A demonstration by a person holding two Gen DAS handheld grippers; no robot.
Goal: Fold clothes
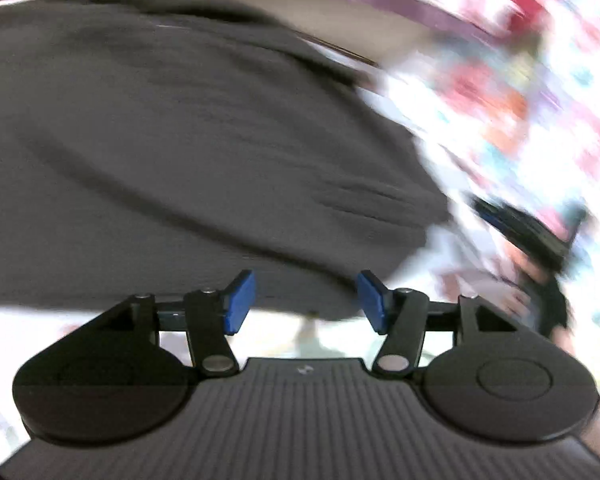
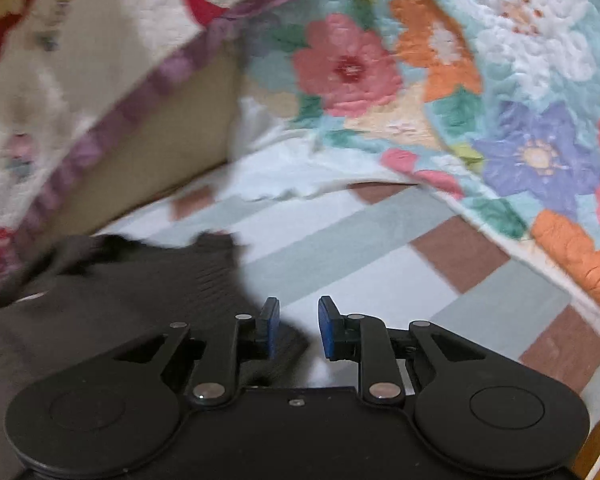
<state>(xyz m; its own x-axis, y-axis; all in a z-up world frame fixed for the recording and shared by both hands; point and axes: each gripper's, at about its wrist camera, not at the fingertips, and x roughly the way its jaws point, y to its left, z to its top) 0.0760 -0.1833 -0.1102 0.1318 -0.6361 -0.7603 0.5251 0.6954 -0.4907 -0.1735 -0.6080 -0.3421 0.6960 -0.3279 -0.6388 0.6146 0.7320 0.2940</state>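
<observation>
The garment (image 1: 188,152), dark grey and soft, lies spread on the bed (image 2: 380,264), whose sheet is checked in grey, white and brown. In the left view it fills most of the frame, its near hem running just ahead of the pads; that view is blurred, so finer detail is lost. The left gripper (image 1: 306,302) hangs over this near hem with its jaws wide apart and nothing between them, probably placed to take the edge for a fold. The right gripper (image 2: 299,328) sits at the garment's right edge, where dark cloth gives way to bare sheet; its jaws stand partly open, and cloth lies beneath the left pad, but nothing looks pinched. A floral quilt (image 2: 500,92) is heaped along the bed's far side, clear of the cloth. No fold looks started.
</observation>
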